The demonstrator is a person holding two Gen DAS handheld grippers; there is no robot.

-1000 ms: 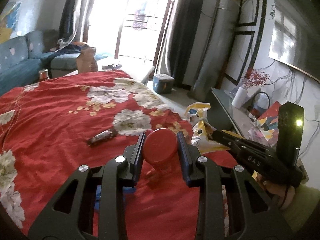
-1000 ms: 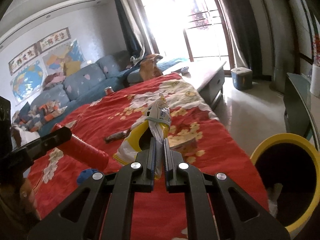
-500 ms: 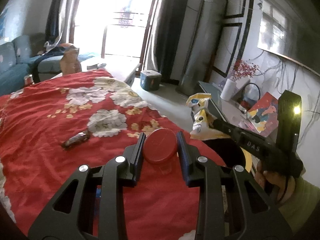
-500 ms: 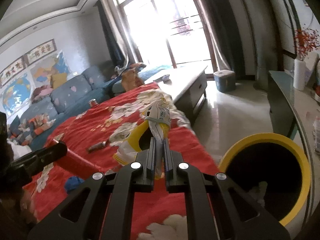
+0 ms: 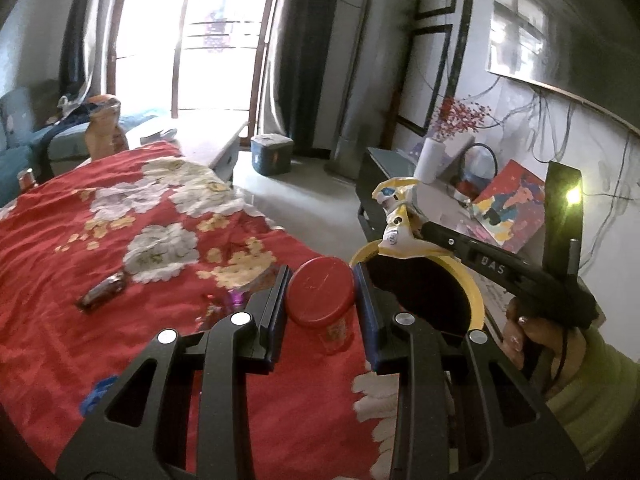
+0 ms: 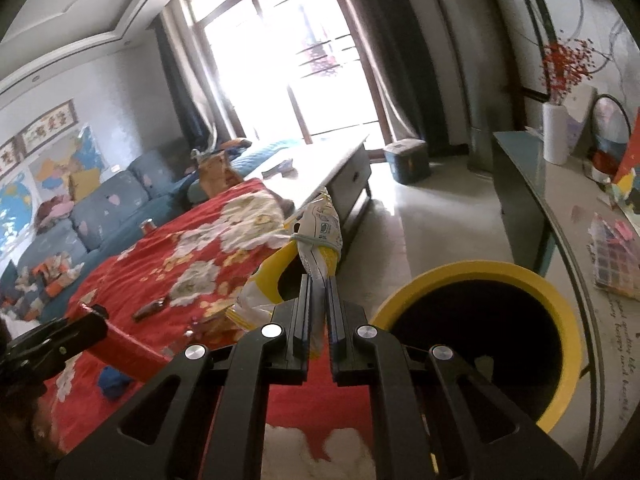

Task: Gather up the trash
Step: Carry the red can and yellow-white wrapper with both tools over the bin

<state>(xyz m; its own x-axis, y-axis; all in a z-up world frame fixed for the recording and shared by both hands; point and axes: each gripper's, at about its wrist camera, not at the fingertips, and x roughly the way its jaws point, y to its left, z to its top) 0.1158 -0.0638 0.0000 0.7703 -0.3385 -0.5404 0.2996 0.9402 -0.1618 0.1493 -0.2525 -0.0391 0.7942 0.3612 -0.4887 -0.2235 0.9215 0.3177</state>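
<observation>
My left gripper [image 5: 320,280] is shut on a red can [image 5: 321,300], held above the edge of the red flowered cloth [image 5: 120,280], just left of the yellow-rimmed bin [image 5: 476,300]. My right gripper [image 6: 318,284] is shut on a yellow and white snack bag [image 6: 316,240], held in the air left of the bin [image 6: 560,312]. The bag also shows in the left wrist view [image 5: 396,220], above the bin's far rim. A dark wrapper [image 5: 102,292] and a blue scrap [image 6: 112,378] lie on the cloth.
A low cabinet [image 6: 532,188] with a white vase [image 6: 556,132] and papers runs along the right wall behind the bin. A blue box [image 5: 272,154] stands on the floor. A coffee table [image 6: 328,164] and a blue sofa [image 6: 104,208] are beyond the cloth.
Both grippers have swung right with their loads, away from the middle of the cloth toward the bin. The bin now shows large in both views.
</observation>
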